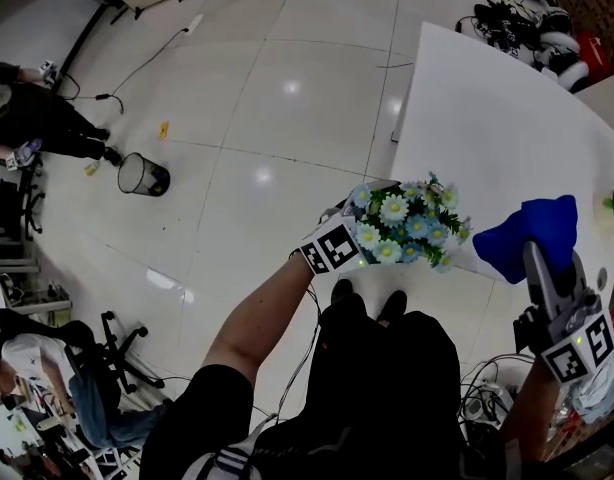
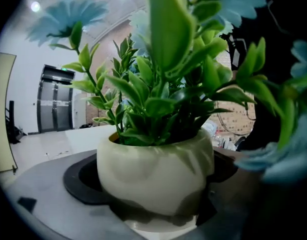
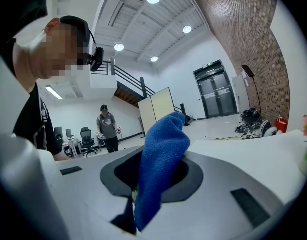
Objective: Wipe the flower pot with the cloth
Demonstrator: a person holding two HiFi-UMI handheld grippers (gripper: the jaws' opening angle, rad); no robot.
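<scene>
Two hand-held grippers are in my feeds, and both are loaded. The left hand-held gripper (image 1: 337,243) has its jaws clamped on the flower pot (image 2: 153,171), a pale, rounded pot that fills the gap between them, with green leaves (image 2: 163,99) rising straight out of it. From the head view I see only the blue and white blossoms (image 1: 402,223) covering the pot, at the near edge of the white tabletop (image 1: 487,108); I cannot tell whether the pot rests on it. The right hand-held gripper (image 1: 535,258) is closed on the blue cloth (image 1: 532,230), which stands up out of the jaws in a bunched fold (image 3: 161,164). The cloth sits to the right of the blossoms, near them but not touching. Out on the tiled floor (image 1: 287,118) stands a black wire wastebasket (image 1: 142,175).
</scene>
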